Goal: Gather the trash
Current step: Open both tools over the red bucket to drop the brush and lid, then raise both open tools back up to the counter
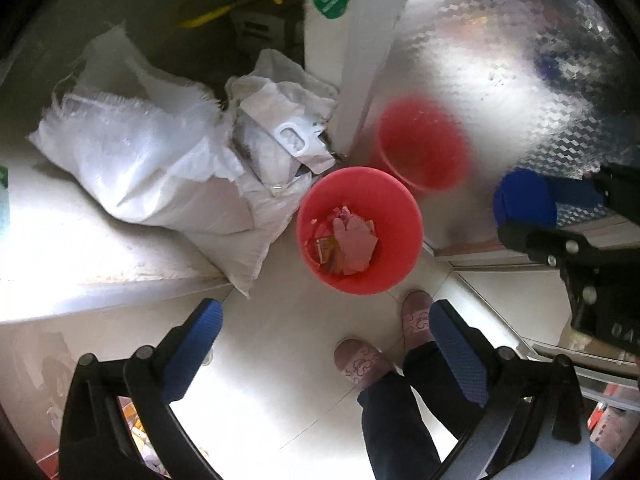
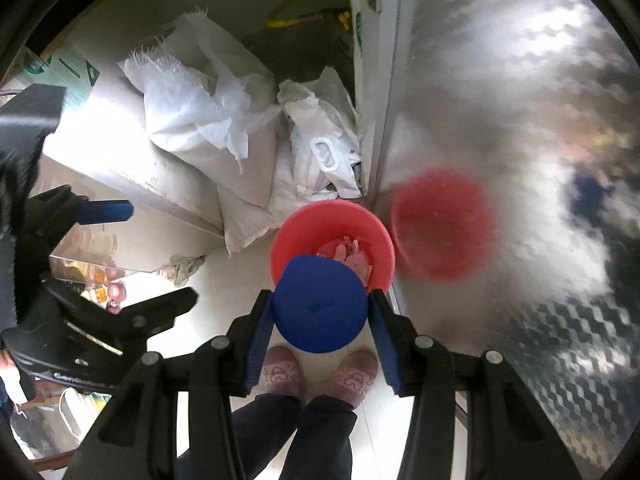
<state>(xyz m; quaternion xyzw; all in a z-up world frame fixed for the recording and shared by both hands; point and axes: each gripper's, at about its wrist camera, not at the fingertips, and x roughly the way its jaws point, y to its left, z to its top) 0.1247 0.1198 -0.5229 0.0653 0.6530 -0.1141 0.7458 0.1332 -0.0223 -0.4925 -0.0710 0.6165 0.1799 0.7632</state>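
**Two grippers over one bin, one drop still to make**

Judged to be at the dropping step. Pinched between the pads of the right gripper (image 2: 320,300): a blue round plastic container (image 2: 320,324), seen end-on, hanging above the near rim of the red plastic waste bin (image 2: 332,210) on the pale floor. Spread wide, with nothing between the fingers: the left gripper (image 1: 322,312), pointing down at the floor just beside the bin. Already lying inside the bin: crumpled pink paper (image 1: 352,240) and some yellowish scraps.

Next, probably: carry the blue container a little further over the mouth of the bin, then part the pads. Calls for centring first, since seemingly only over the near edge from the right wrist view. Let go too early, likely to clip the rim or land by the pink slippers (image 2: 280,376) close below.

Hard to make out:
- Whether cup, tub or lid. Faint raised mark on the blue face, unreadable.
- Second red round shape on the shiny patterned metal panel (image 1: 500,40). Blurred, most likely the bin's reflection.
- Contents of the white woven sacks (image 1: 132,152) and crumpled white bags heaped behind the bin.
- Bottom of the bin, covered by the paper.
- Dark recess beyond the sacks, with something yellow inside.
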